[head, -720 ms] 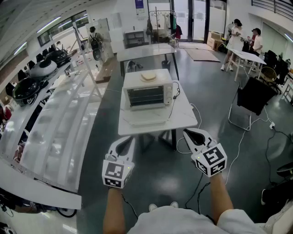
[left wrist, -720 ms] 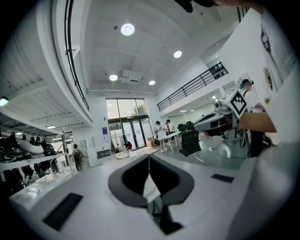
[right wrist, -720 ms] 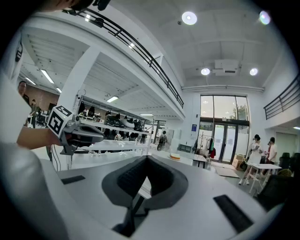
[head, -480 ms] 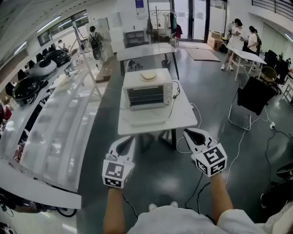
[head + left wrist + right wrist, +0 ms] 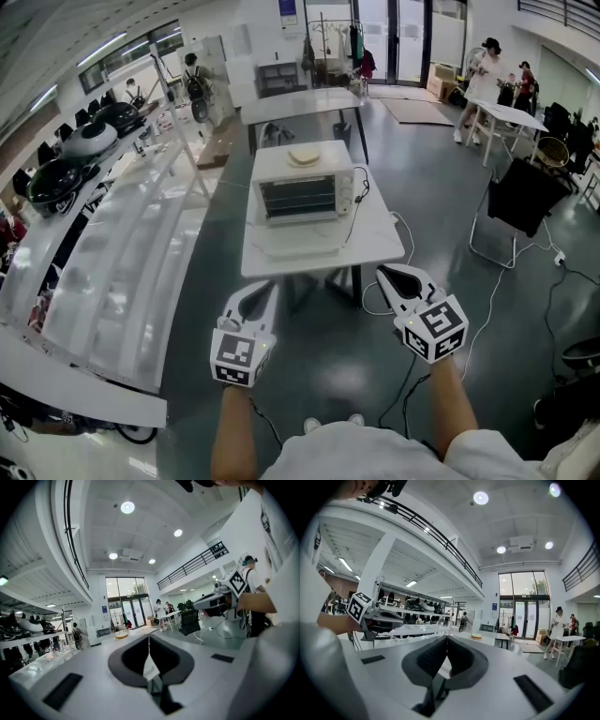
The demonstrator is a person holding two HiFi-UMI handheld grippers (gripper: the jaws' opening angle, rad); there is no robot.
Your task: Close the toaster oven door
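A white toaster oven [image 5: 302, 192] stands on a small white table [image 5: 377, 246]. Its glass door [image 5: 298, 241] lies folded down flat in front of it. A flat tan round thing [image 5: 303, 157] rests on the oven's top. My left gripper [image 5: 264, 287] and right gripper [image 5: 385, 273] hover side by side over the floor, well short of the table's near edge. Both are shut with nothing between the jaws. The left gripper view shows its closed jaws [image 5: 149, 641] and the right gripper view shows its own [image 5: 446, 641], with the table top just visible beyond each.
A long white counter [image 5: 122, 272] with dark cookers [image 5: 56, 178] runs along the left. Cables [image 5: 398, 309] trail on the floor right of the table. A black chair [image 5: 520, 199] stands at the right, a second table [image 5: 300, 105] behind the oven, and people [image 5: 487, 61] at the far right.
Both grippers stay where they were. Only the people at the far right have shifted a little.
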